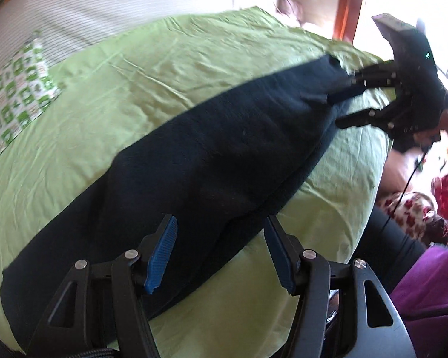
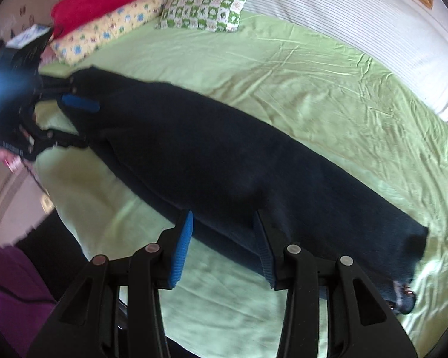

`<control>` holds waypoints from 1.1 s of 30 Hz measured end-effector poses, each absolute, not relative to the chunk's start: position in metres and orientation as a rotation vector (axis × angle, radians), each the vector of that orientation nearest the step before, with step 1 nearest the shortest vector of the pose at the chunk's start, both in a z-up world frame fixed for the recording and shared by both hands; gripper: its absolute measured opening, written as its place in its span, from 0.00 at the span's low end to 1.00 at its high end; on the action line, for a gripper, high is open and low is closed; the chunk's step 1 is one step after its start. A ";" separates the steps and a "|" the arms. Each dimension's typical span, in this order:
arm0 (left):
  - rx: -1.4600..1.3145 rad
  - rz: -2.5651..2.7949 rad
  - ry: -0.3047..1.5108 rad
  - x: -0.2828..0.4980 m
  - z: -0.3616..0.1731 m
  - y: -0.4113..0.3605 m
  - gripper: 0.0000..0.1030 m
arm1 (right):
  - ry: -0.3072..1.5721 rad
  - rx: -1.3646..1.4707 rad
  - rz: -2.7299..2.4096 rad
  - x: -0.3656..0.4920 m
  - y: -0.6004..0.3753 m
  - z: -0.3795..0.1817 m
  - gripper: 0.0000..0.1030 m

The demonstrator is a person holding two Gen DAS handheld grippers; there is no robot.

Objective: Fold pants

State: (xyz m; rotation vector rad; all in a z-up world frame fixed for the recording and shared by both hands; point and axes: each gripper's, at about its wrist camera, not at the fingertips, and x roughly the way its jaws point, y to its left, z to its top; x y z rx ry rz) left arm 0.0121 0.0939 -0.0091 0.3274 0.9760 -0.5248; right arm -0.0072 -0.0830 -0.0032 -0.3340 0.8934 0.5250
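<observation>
The bed [image 2: 328, 68], under a wrinkled green sheet, fills most of both views, and everything else is placed against it. A white striped cover [image 2: 358, 9] runs along the bed's far side.

The pants [image 2: 224, 161] lie flat on the bed as one long dark band, running diagonally across the sheet near its front edge. In the right wrist view one end lies far off to the left and the other reaches the lower right, where a small patterned scrap shows at its corner. The same pants [image 1: 209, 155] in the left wrist view stretch from lower left to upper right.

At the head of the bed lie a green checked pillow [image 2: 206, 4], a yellow printed pillow [image 2: 104, 28] beside it and a red cushion [image 2: 95, 1] on top of the yellow one. The checked pillow [image 1: 15, 89] also shows in the left view.

The left tool [image 1: 221, 253] hovers over one end of the pants, its blue pads spread wide with nothing between them. Seen from the other camera, the left tool [image 2: 74, 119] is at the pants' far end, jaws apart.

The right tool [image 2: 224, 247] is likewise wide and empty over the pants' near edge. In the left view the right tool [image 1: 342, 110] sits at the opposite end, fingers parted; whether they touch cloth is not clear.
</observation>
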 end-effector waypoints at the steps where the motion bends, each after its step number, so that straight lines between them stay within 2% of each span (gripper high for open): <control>1: 0.352 -0.527 0.984 0.016 -0.012 0.091 0.59 | 0.898 -0.360 0.522 -0.008 -0.084 -0.005 0.42; 5: 0.428 -0.549 1.015 0.024 -0.024 0.082 0.59 | 0.904 -0.462 0.486 -0.009 -0.087 -0.013 0.42; 7: 0.467 -0.549 1.039 0.030 -0.033 0.079 0.53 | 0.897 -0.497 0.465 -0.007 -0.088 -0.017 0.42; 9: 0.497 -0.538 1.076 0.036 -0.043 0.078 0.27 | 0.877 -0.514 0.450 -0.006 -0.087 -0.018 0.42; 10: 0.507 -0.532 1.084 0.039 -0.046 0.079 0.21 | 0.876 -0.507 0.449 -0.005 -0.088 -0.019 0.41; 12: 0.512 -0.532 1.087 0.041 -0.047 0.081 0.07 | 0.864 -0.488 0.446 -0.003 -0.089 -0.019 0.26; 13: 0.502 -0.539 1.086 0.042 -0.044 0.081 0.06 | 0.854 -0.468 0.453 -0.003 -0.090 -0.017 0.12; 15: 0.490 -0.562 1.062 0.038 -0.033 0.082 0.04 | 0.831 -0.452 0.454 -0.006 -0.090 -0.012 0.07; 20: 0.493 -0.627 1.051 0.027 -0.027 0.083 0.05 | 0.811 -0.413 0.450 -0.016 -0.105 0.002 0.06; 25: 0.460 -0.634 1.124 0.038 -0.044 0.087 0.12 | 0.897 -0.329 0.460 -0.010 -0.119 -0.022 0.09; 26: 0.445 -0.647 1.141 0.038 -0.038 0.087 0.24 | 0.890 -0.300 0.466 -0.011 -0.122 -0.021 0.14; 27: 0.433 -0.660 1.151 0.041 -0.034 0.087 0.43 | 0.893 -0.265 0.468 -0.012 -0.125 -0.019 0.17; 28: 0.426 -0.672 1.142 0.041 -0.027 0.086 0.51 | 0.890 -0.244 0.457 -0.015 -0.128 -0.015 0.24; 29: 0.430 -0.680 1.117 0.039 -0.020 0.084 0.54 | 0.881 -0.236 0.441 -0.019 -0.130 -0.013 0.31; 30: 0.427 -0.697 1.099 0.037 -0.012 0.082 0.54 | 0.865 -0.223 0.424 -0.025 -0.134 -0.010 0.34; 33: 0.381 -0.746 1.085 0.040 0.004 0.078 0.54 | 0.832 -0.153 0.391 -0.039 -0.146 -0.002 0.35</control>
